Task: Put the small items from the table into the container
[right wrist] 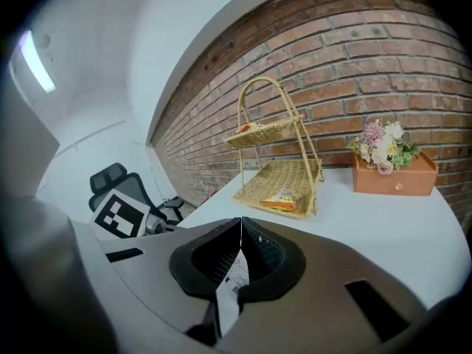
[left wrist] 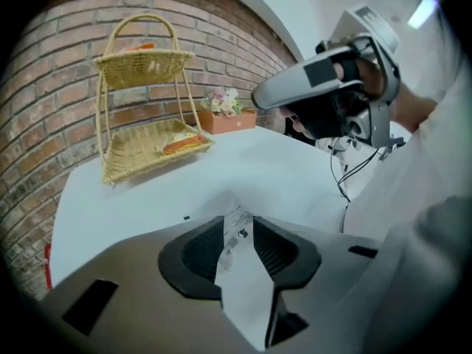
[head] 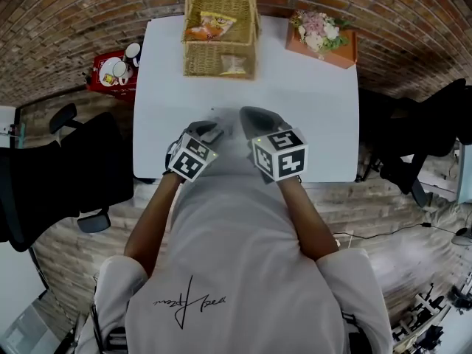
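white bench (head: 317, 116), basket (head: 220, 50) well apart at its far edge. your right gripper (right wrist: 240, 260) is clenched on a thin slip (right wrist: 230, 290). the left gripper (left wrist: 237, 226) has its jaws released, the slip loose between them. that single pinch could let the slip flutter off mid-carry.

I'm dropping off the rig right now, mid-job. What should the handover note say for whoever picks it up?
Right gripper: shut on a white printed slip, over the near part of the table.
Left gripper: open, close beside the right one. Its jaws stand apart with what is likely the same slip between them, not pinched.
Wicker basket: two tiers, at the table's far edge.
Done: an orange packet lies in the top tier and a second packet in the bottom tier.
Left: carry the slip to the basket and release it. I see no other loose small item.
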